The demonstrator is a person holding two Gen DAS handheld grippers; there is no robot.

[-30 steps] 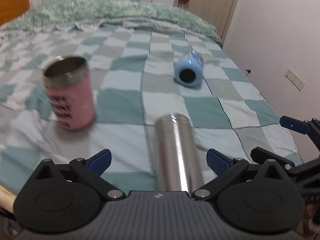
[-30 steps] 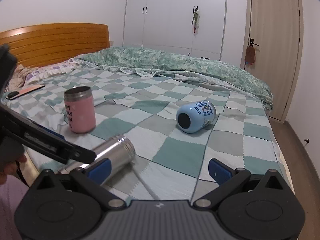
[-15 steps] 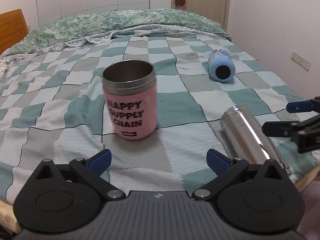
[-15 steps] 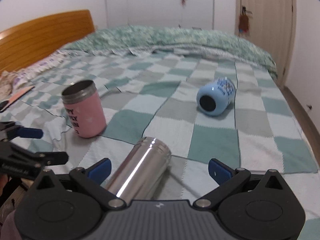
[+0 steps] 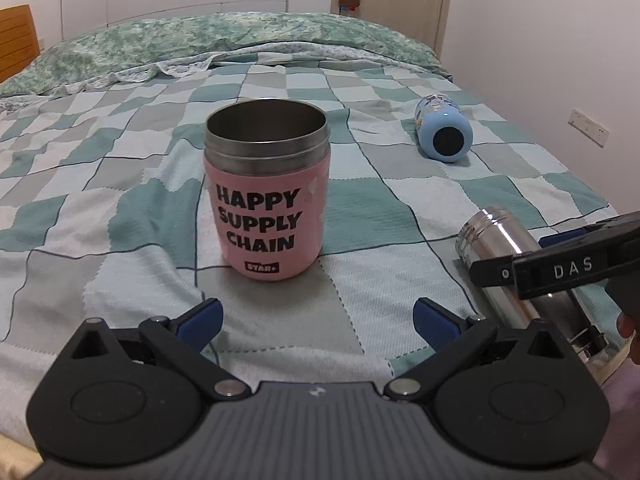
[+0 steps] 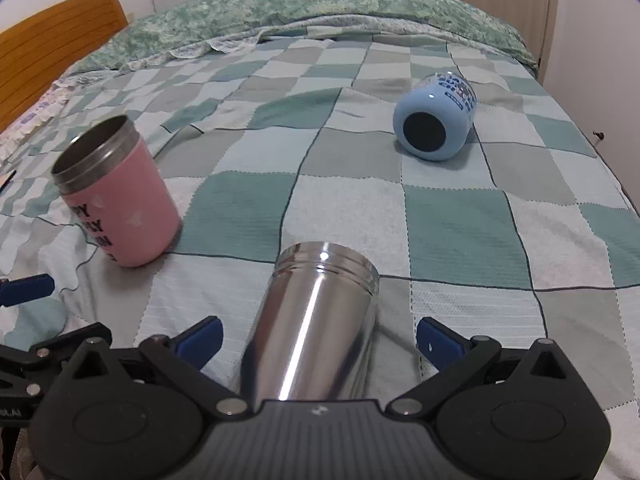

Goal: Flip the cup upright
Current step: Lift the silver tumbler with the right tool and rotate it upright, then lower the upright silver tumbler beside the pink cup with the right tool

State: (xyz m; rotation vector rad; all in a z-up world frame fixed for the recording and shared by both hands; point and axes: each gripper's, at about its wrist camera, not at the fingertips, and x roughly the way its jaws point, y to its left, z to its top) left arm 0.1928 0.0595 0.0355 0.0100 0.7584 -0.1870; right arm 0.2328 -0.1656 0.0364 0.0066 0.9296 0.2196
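Two tongs gape apart: left tongs (image 5: 316, 320) before the upright pink cup (image 5: 267, 190), right tongs (image 6: 318, 334) straddling the fallen steel cup (image 6: 316, 320) beside it.

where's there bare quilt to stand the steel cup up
Widest bare quilt lies between the steel cup, pink cup and blue cup. It is tighter left of the steel cup, where the left gripper and pink cup sit.

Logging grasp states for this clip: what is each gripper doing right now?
Left gripper: open, holding nothing.
Right gripper: open, straddling the steel cup, not gripping.
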